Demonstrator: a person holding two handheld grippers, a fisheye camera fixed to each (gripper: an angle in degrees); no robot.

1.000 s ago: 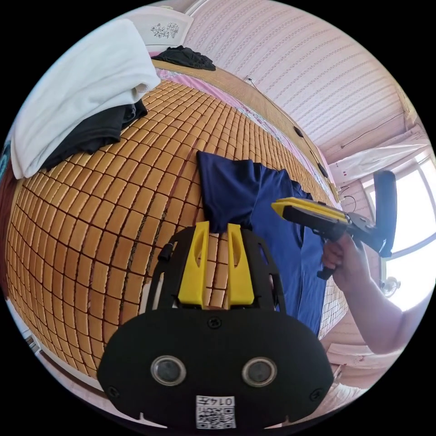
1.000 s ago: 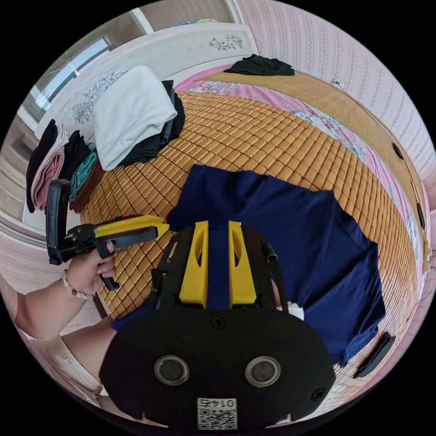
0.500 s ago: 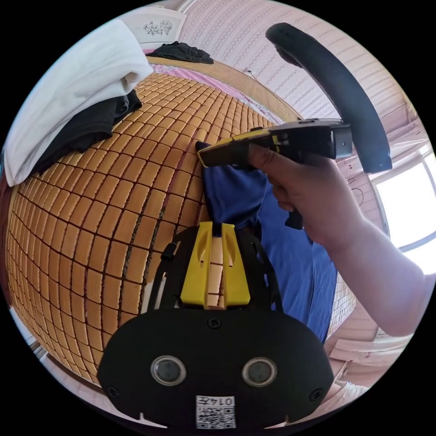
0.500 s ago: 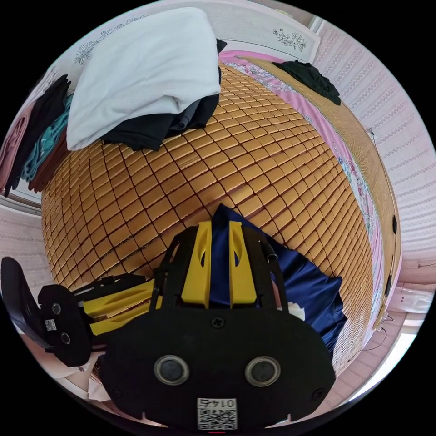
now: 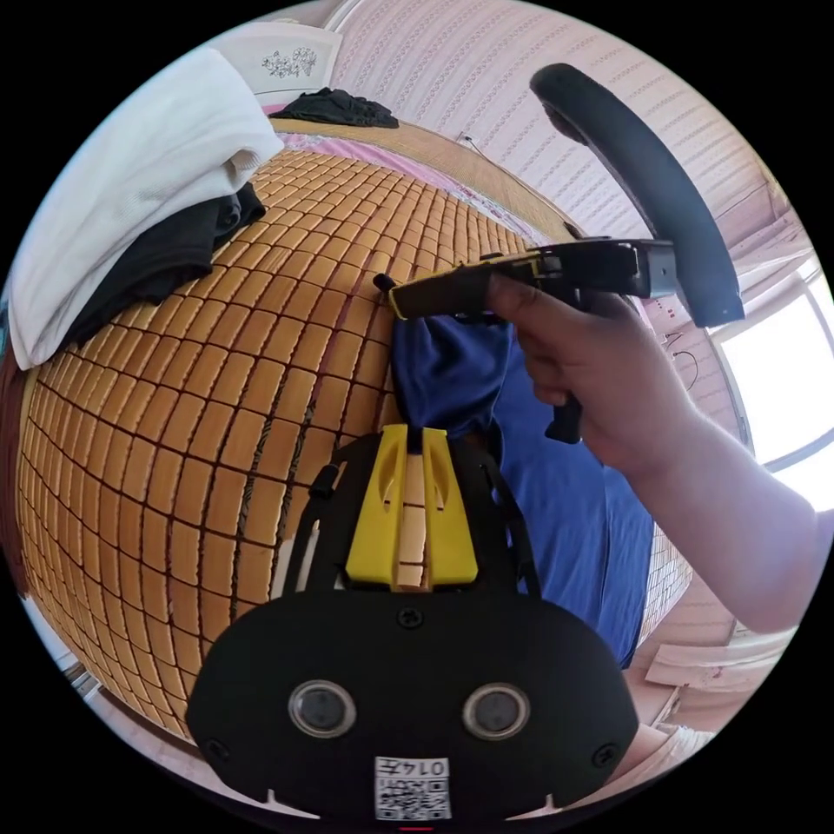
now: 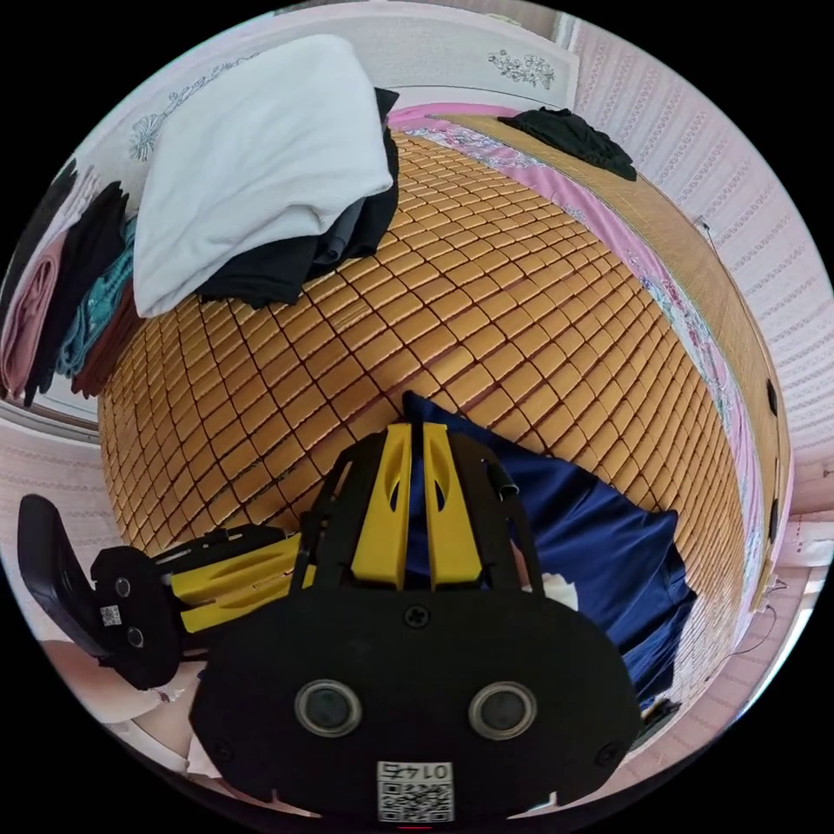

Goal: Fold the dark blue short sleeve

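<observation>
The dark blue short-sleeve shirt (image 5: 556, 504) lies on a bamboo mat (image 5: 174, 391). In the left gripper view, my left gripper (image 5: 415, 432) is shut on the shirt's near edge, with blue cloth pinched at its yellow tips. Just beyond it, a hand (image 5: 591, 382) holds my right gripper (image 5: 393, 300), which is shut on a farther corner of the shirt. In the right gripper view, the right gripper (image 6: 415, 427) has blue cloth between its nearly closed jaws and the shirt (image 6: 591, 539) trails off to the right. The left gripper (image 6: 291, 556) sits close at lower left.
A white folded cloth (image 6: 252, 156) lies over black clothes at the mat's far side. A stack of folded clothes (image 6: 78, 304) stands beside it. A black garment (image 6: 569, 135) lies near the headboard. Pink striped walls and a bright window (image 5: 782, 373) border the bed.
A second ago both grippers were open. The right gripper crossed over to the shirt's far corner beside the left one. Both have since closed on the cloth.
</observation>
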